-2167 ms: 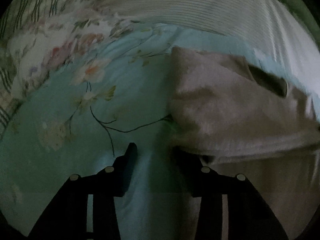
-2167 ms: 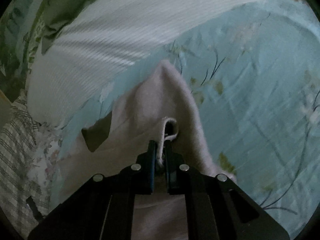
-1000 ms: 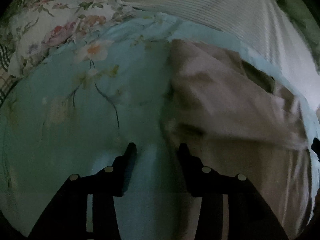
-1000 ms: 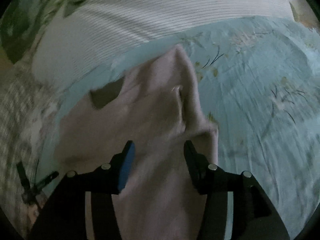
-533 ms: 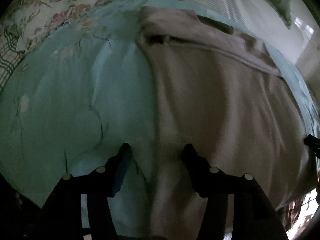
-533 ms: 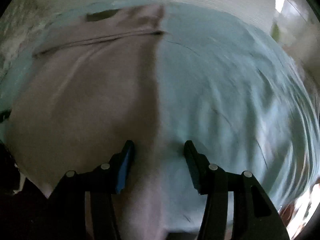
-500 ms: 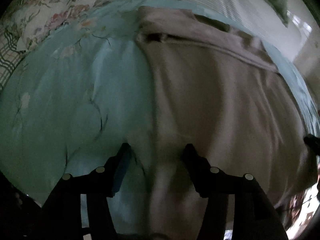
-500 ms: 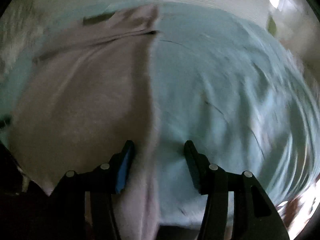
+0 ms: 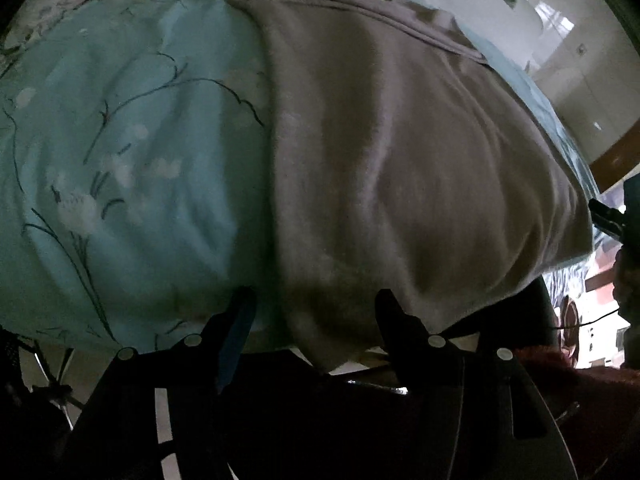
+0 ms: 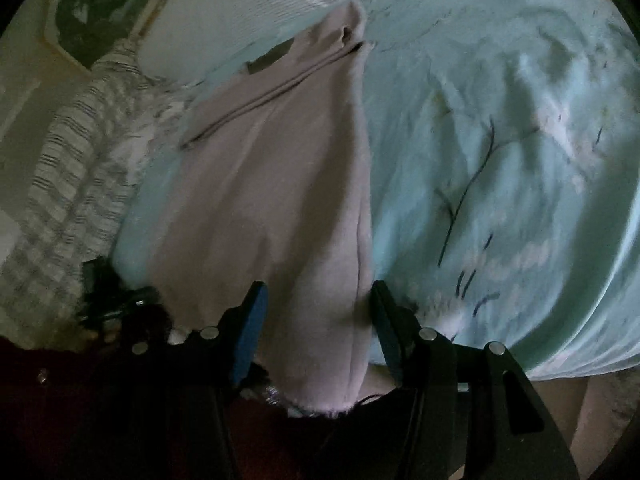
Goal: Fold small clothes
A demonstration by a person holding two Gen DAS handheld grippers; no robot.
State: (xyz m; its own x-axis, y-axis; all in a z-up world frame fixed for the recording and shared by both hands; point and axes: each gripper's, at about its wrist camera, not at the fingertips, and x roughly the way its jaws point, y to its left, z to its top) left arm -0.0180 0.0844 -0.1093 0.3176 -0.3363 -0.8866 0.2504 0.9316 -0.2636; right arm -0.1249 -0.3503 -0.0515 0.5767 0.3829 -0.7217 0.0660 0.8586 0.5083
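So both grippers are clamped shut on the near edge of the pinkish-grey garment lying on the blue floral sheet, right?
Not quite: both wrist views show the left gripper and right gripper open, jaws straddling the garment's near edge on the sheet.

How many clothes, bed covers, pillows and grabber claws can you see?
Clothes: 1, the pinkish-grey garment
Bed covers: 1, the light blue flowered sheet
Pillows: 1, the white striped pillow
Grabber claws: 2, the left gripper and the right gripper, both open
Total: 5
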